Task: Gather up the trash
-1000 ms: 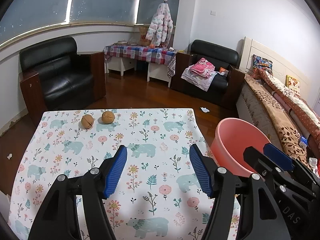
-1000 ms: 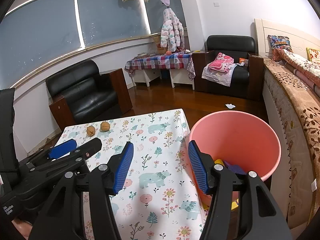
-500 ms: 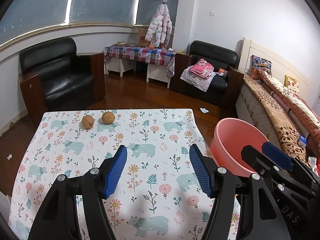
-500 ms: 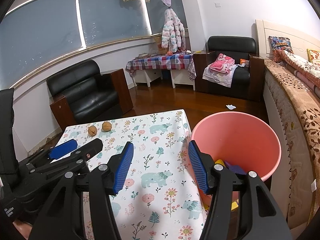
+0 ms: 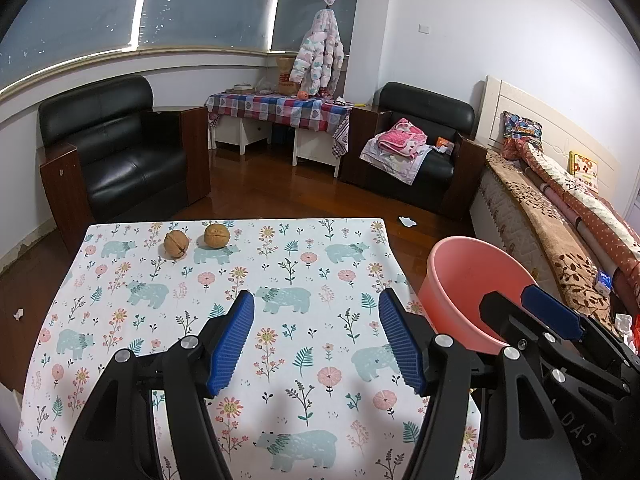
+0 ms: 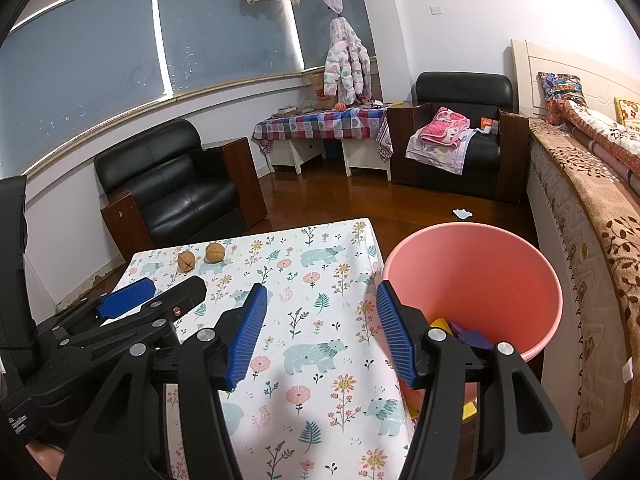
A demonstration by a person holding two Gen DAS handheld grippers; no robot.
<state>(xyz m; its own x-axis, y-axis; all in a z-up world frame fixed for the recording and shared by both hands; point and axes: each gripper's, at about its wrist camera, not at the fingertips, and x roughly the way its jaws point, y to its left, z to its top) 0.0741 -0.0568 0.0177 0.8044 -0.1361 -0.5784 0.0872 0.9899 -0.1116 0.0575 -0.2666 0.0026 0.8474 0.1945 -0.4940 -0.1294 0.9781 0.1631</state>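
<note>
Two brown walnuts (image 5: 176,243) (image 5: 217,235) lie side by side at the far left of the table (image 5: 280,280), which has a floral bear-print cloth; the right wrist view shows them too (image 6: 186,261) (image 6: 214,253). A pink bucket (image 6: 472,280) stands off the table's right edge with yellow and purple pieces inside. My left gripper (image 5: 316,320) hovers open over the near middle of the table, nothing between its blue pads. My right gripper (image 6: 320,320) is open too, empty, above the table's right edge beside the bucket (image 5: 476,280).
Beyond the table are a black armchair (image 5: 120,152), a checked side table (image 5: 280,108), a second armchair (image 5: 420,152) with folded pink cloth, and a bed (image 5: 560,208) along the right wall. Scraps of white paper (image 5: 407,221) (image 5: 18,313) lie on the wooden floor.
</note>
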